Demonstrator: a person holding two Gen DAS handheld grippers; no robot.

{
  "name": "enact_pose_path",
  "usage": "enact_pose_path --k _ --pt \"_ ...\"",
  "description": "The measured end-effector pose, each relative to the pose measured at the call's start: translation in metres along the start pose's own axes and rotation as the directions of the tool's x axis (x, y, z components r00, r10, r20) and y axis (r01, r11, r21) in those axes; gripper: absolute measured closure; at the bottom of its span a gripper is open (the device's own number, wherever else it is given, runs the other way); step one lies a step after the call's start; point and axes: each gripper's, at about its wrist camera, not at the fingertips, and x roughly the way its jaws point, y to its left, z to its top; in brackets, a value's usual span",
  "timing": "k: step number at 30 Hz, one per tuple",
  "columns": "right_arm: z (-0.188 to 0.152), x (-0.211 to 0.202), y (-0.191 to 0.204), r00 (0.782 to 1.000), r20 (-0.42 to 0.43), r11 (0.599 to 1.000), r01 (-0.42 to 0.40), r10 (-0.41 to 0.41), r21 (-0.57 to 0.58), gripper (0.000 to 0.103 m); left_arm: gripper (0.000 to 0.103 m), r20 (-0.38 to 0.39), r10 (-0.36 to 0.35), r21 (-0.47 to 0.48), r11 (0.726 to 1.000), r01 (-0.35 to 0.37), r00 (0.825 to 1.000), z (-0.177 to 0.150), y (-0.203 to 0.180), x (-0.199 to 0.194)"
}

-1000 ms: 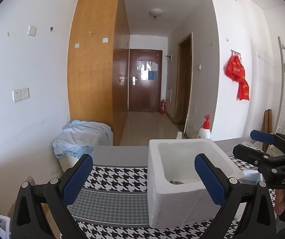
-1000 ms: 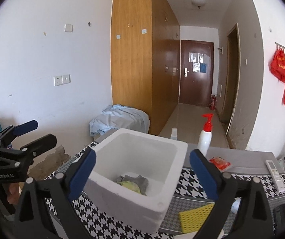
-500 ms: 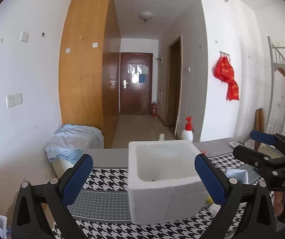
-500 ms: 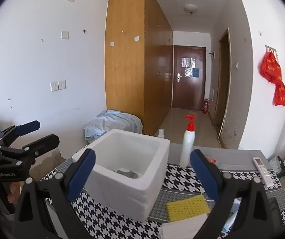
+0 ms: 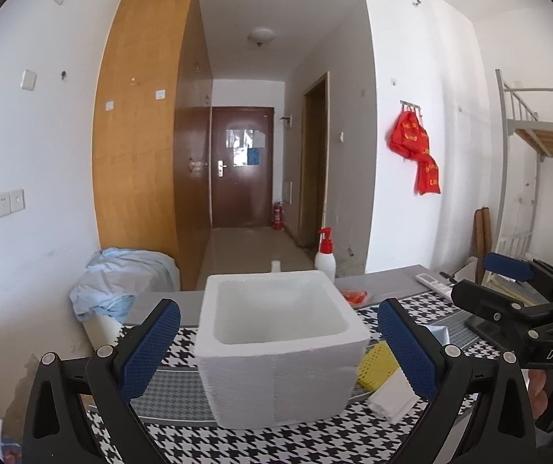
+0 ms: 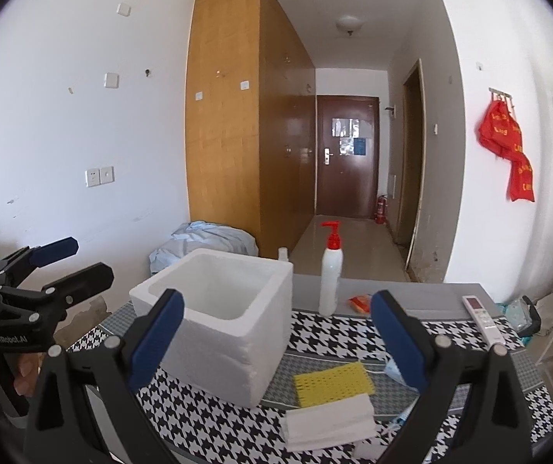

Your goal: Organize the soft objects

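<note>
1. The left gripper point(image 5: 278, 342) has its fingers point(image 5: 148, 348) spread wide with nothing between them; the white foam box point(image 5: 276, 352) stands on the bench point(image 5: 168, 382) just beyond, centred in the gap.
2. The right gripper point(image 6: 276, 334) is likewise wide open and holds nothing (its blue pads frame the scene).
3. The yellow sponge point(image 6: 332, 382) and folded white cloth point(image 6: 328, 419) lie beside the box, low between the right fingers point(image 6: 400, 338).
4. A pump bottle point(image 6: 330, 270) stands behind.
</note>
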Motion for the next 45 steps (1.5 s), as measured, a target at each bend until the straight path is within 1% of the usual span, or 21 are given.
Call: enact_pose_path --k 12,19,26,30,34,39,45 --pt "-0.011 -0.018 -0.015 0.999 0.009 0.999 0.044 -0.044 0.013 0.004 0.001 0.006 -0.060 0.023 0.998 0.060 0.998 -0.004 -0.023 -0.003" --pt "-0.019 -0.026 -0.027 0.996 0.006 0.996 0.084 -0.085 0.023 0.004 0.001 0.002 -0.101 0.035 0.994 0.101 0.995 -0.011 -0.034 -0.001" --pt "-0.027 -0.035 -0.038 0.993 0.006 0.992 0.121 -0.121 0.033 0.004 0.001 -0.009 -0.147 0.042 0.988 0.147 0.989 -0.017 -0.045 0.003" --pt "-0.032 -0.039 -0.044 0.991 0.002 0.990 0.135 -0.135 0.047 0.004 0.001 -0.021 -0.178 0.028 0.984 0.178 0.984 -0.022 -0.049 0.007" --pt "-0.038 -0.043 -0.048 0.987 -0.003 0.986 0.158 -0.159 0.052 0.004 0.001 -0.022 -0.189 0.031 0.981 0.190 0.982 -0.028 -0.056 0.009" --pt "-0.044 -0.046 -0.058 0.982 -0.013 0.979 0.190 -0.189 0.068 0.004 0.001 -0.044 -0.223 0.038 0.974 0.225 0.974 -0.034 -0.068 0.014" --pt "-0.053 -0.049 -0.070 0.974 -0.033 0.971 0.225 -0.223 0.085 0.004 0.001 -0.062 -0.244 0.038 0.968 0.246 0.968 -0.040 -0.077 0.019"
